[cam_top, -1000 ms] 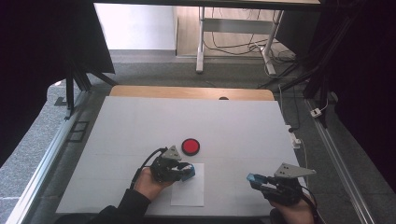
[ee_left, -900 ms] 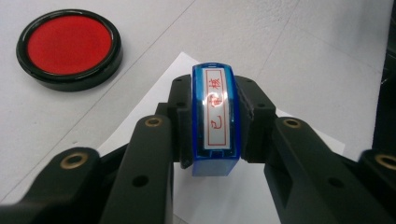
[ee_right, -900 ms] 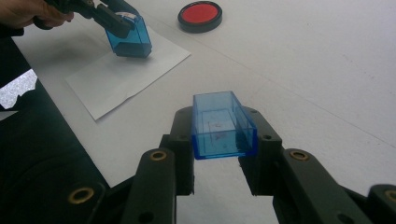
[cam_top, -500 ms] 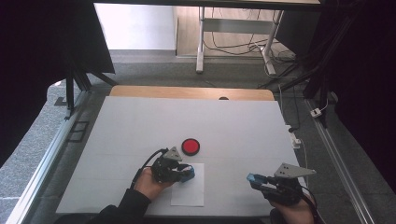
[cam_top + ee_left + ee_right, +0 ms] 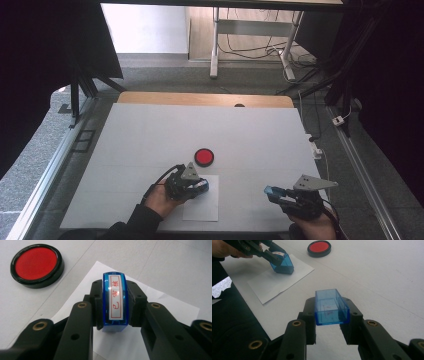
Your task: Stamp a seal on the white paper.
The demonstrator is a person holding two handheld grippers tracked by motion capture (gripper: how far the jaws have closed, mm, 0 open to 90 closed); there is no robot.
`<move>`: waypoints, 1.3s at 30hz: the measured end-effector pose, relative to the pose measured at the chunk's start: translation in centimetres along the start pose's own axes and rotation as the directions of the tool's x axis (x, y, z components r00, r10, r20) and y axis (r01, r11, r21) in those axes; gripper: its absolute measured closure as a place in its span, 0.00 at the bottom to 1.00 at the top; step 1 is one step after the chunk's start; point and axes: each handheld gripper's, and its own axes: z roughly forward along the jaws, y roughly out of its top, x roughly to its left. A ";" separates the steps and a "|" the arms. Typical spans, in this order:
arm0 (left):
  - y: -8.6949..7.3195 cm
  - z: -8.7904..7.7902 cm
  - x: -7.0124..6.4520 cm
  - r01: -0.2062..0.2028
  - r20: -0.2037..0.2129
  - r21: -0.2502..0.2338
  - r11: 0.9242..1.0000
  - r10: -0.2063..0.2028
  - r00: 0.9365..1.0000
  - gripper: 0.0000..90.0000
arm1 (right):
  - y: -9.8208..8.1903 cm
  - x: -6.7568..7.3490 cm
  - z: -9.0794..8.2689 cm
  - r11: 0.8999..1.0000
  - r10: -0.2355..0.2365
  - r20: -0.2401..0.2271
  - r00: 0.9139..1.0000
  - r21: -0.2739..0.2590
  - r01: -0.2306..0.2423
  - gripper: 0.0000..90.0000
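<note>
The cap is already off the stamp: the right tool [image 5: 329,315] pinches the clear blue cap [image 5: 331,306] between its jaws and holds it above the bare white bench [image 5: 150,130], well apart from the work, near the front right corner in the high view. The left tool [image 5: 115,303] is clamped on the blue stamp [image 5: 115,301], its jaws pressing the two sides, with the red-lettered label facing up toward its camera. From the right gripper view the stamp's base seems to sit down on the sheet of white paper [image 5: 277,281], near the sheet's far corner, though I cannot tell whether it is pressing hard or just resting. The open red ink pad [image 5: 204,156] lies just beyond the paper, apart from it. No red mark shows on the uncovered part of the sheet. So, as I judge it, uncapping is done and the stamping is in hand; what is left is lifting the stamp off to reveal the print, then fitting the cap back on and setting things down.
</note>
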 end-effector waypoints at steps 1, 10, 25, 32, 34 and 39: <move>0.0 0.0 -0.1 0.003 -0.003 -0.003 1.000 -0.003 1.000 0.78 | 0.0 0.0 0.0 1.000 0.000 0.000 1.000 0.000 0.000 0.76; -0.1 0.1 0.8 0.066 0.041 -0.005 0.998 -0.065 0.997 0.78 | 0.0 0.0 0.0 1.000 0.000 -0.001 1.000 0.002 0.000 0.76; -0.4 0.1 1.7 0.122 0.094 -0.014 0.992 -0.120 0.988 0.78 | 0.0 0.0 0.1 1.000 0.003 -0.001 1.000 0.002 -0.003 0.76; -0.1 0.1 0.3 0.048 0.017 -0.004 0.999 -0.048 0.999 0.78 | 0.0 0.0 0.1 1.000 0.002 -0.003 1.000 0.002 -0.002 0.76; 0.0 0.1 0.2 0.043 0.009 -0.002 0.999 -0.043 0.999 0.78 | 0.0 0.0 0.1 1.000 0.002 -0.004 1.000 0.002 -0.002 0.76; 0.0 0.1 0.2 0.042 0.011 -0.001 0.999 -0.042 0.999 0.78 | 0.0 0.0 0.1 1.000 0.001 -0.005 1.000 0.002 -0.001 0.76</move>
